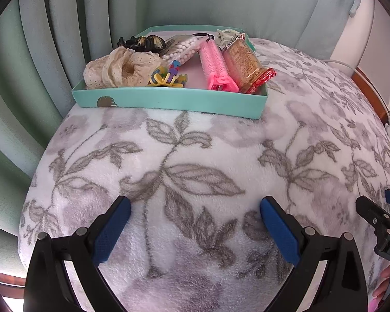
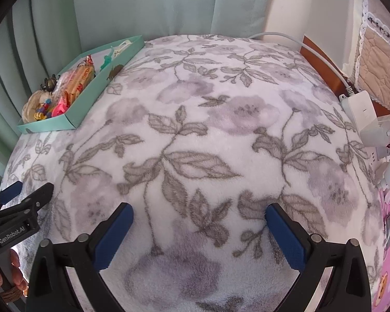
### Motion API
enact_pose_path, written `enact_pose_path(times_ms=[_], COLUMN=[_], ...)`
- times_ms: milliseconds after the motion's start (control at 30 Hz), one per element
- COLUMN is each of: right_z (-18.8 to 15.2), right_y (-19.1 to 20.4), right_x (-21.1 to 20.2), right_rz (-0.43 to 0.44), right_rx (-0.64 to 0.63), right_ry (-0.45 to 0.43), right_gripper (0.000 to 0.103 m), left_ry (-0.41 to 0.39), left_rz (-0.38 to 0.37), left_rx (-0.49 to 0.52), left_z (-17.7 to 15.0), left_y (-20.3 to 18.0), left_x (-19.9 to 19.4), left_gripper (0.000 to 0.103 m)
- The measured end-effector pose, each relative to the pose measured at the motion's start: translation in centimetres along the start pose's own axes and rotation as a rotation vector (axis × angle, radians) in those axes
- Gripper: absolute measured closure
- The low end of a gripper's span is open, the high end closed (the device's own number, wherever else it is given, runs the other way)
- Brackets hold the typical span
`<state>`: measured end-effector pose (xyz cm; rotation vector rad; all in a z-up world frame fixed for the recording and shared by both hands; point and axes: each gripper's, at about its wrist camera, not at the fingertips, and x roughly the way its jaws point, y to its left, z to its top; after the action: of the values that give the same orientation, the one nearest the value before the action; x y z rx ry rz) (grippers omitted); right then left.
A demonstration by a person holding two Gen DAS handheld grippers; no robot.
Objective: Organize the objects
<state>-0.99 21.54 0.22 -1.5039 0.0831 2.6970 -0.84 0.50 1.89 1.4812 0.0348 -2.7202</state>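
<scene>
Both tongs hang released over the floral blanket (image 1: 195,140), nothing between the pads. Left gripper (image 1: 195,209) has jaws spread wide, empty; right gripper (image 2: 199,215) the same, wide apart, empty. Each one shows at the edge of the other's view, so they sit close side by side. Risk: a careless swing clips one against the other.

Blanket in front of the fingers is bare fleece, no loose items visible on it. Soft pile means a low pass could snag the pads or drag the fabric, shifting whatever rests on it.

Farther off, the teal tray (image 1: 169,101) sits at the far left edge of the blanket, right against the green curtain (image 1: 26,83). It already holds a lace scrunchie (image 1: 117,70), colourful hair clips (image 1: 166,76), pink rollers (image 1: 214,62), a snack packet (image 1: 244,62), a bead bag (image 1: 182,48) and a dark claw clip (image 1: 143,43). Tray looks packed; items ride above the rim. Nudging it could tip things out or push the tray off the edge.

Far right, a white power strip (image 2: 361,114) and cable (image 2: 322,52) lie by the blanket; a wide right sweep could catch them.
</scene>
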Motion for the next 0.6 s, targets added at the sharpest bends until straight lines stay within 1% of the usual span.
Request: enact_pose_path(times_ms=[367, 600], right_z=[-0.52, -1.01], right_y=[0.29, 0.34], right_x=[0.06, -0.08], right_rz=[-0.020, -0.025], right_rx=[-0.008, -0.010], right_ry=[-0.037, -0.078], right_gripper=[0.000, 0.000], left_ry=[-0.025, -0.037], left_rz=[-0.015, -0.015], left_rx=[0.002, 0.005], left_z=[-0.20, -0.20], left_y=[0.06, 0.02], left_x=[0.15, 0.21], left_gripper=[0.001, 0.000])
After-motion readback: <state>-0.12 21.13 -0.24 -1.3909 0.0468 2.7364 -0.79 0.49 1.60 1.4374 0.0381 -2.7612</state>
